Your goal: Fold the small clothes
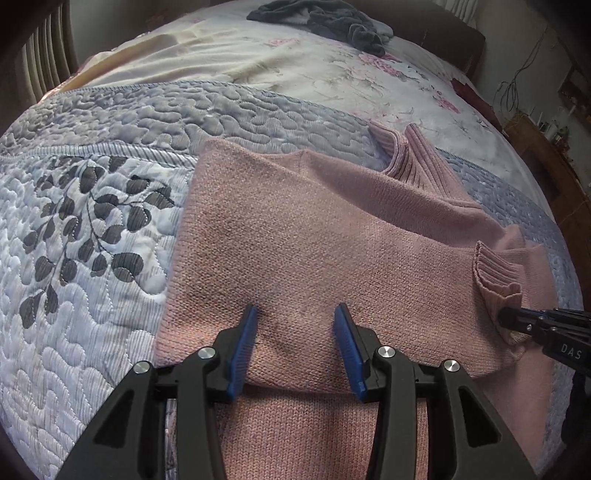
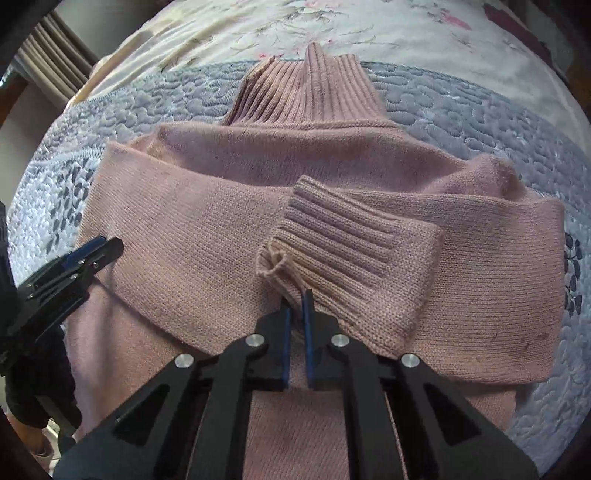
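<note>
Right gripper is pinching the ribbed cuff of the pink sweater at its corner, blue pads nearly together w/ a bit of knit bunching between them. Probably it's gripping there b/c the cuff end is the easiest handle for steering the whole sleeve across the body w/o dragging the rest. Sleeve is lying folded inward over the sweater's front, cuff sitting roughly mid-chest.

Left gripper is hanging over the sweater's other half, jaws standing wide apart & holding nothing; its blue pads are sitting just above or on the knit, can't tell if touching. My guess: it's waiting there to pin the fabric or to take the bottom hem for the next fold.

Sweater is lying flat on a grey quilted bedspread w/ a leaf print, ribbed turtleneck collar pointing away toward the floral sheet. Left side edge is looking already folded in, straight & neat, so both sides seem to be tucked, approx. halfway through the job. A dark grey garment is sitting crumpled far up the bed, well apart, prob. next in line.

Risk: loose knit is stretching at the pinch point, so releasing the cuff could leave it rumpled.
</note>
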### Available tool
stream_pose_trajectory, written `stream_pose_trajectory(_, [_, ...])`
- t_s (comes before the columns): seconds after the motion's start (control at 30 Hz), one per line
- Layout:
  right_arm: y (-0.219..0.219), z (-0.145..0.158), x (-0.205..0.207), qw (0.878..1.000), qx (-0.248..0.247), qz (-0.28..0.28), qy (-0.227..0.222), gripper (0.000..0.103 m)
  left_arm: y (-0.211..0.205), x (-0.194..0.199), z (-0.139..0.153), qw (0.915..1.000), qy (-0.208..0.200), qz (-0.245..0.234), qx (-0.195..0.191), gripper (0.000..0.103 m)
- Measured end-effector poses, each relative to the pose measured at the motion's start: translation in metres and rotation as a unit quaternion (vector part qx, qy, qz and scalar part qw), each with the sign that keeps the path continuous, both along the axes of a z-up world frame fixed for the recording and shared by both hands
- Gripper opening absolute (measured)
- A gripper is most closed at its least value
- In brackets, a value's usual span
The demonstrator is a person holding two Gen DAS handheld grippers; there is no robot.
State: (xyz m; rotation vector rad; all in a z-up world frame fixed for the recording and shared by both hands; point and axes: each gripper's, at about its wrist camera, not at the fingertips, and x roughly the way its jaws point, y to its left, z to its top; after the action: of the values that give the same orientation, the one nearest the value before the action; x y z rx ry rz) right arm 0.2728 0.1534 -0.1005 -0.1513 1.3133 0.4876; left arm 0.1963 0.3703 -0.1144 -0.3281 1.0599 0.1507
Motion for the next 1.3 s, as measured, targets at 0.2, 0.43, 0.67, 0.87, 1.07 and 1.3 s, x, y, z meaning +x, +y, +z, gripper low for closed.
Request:
stream_pose_trajectory(0.2, [-0.061, 0.038, 0.007, 0.997, 0.051, -0.051, -0.021, 0.005, -0.003, 0.001, -0.002, 1.0, -0.001, 0.0, 0.01, 0.044])
stream_pose_trajectory(0.43, [-0.129, 0.039, 0.012, 0.992, 0.053, -0.111, -0.016, 0.005, -0.004, 0.0, -0.002, 0.9999, -0.005, 0.001, 0.015, 0.045])
stream_pose_trajectory(0.67, [-0.172, 0.003, 0.006, 0.989, 0.027, -0.144, 0.027, 0.012, -0.007, 0.001, -0.002, 0.9997, -0.003, -0.003, 0.026, 0.045])
stream_pose_trajectory(0.87, [-0.169, 0.034, 0.0, 0.99, 0.015, -0.132, -0.037, 0.017, -0.019, -0.002, 0.024, 0.9989, -0.022, -0.008, 0.041, 0.045])
stream_pose_trajectory(1.07, [-0.144, 0.027, 0.019, 0.993, 0.036, -0.109, -0.019, 0.017, -0.042, 0.012, 0.023, 0.9986, -0.018, -0.038, 0.032, 0.045])
stream_pose_trajectory(1.3, [-0.163, -0.019, 0.025, 0.992, 0.02, -0.126, 0.015, 0.014, -0.041, 0.012, 0.0, 0.9967, -0.005, -0.058, 0.058, 0.045])
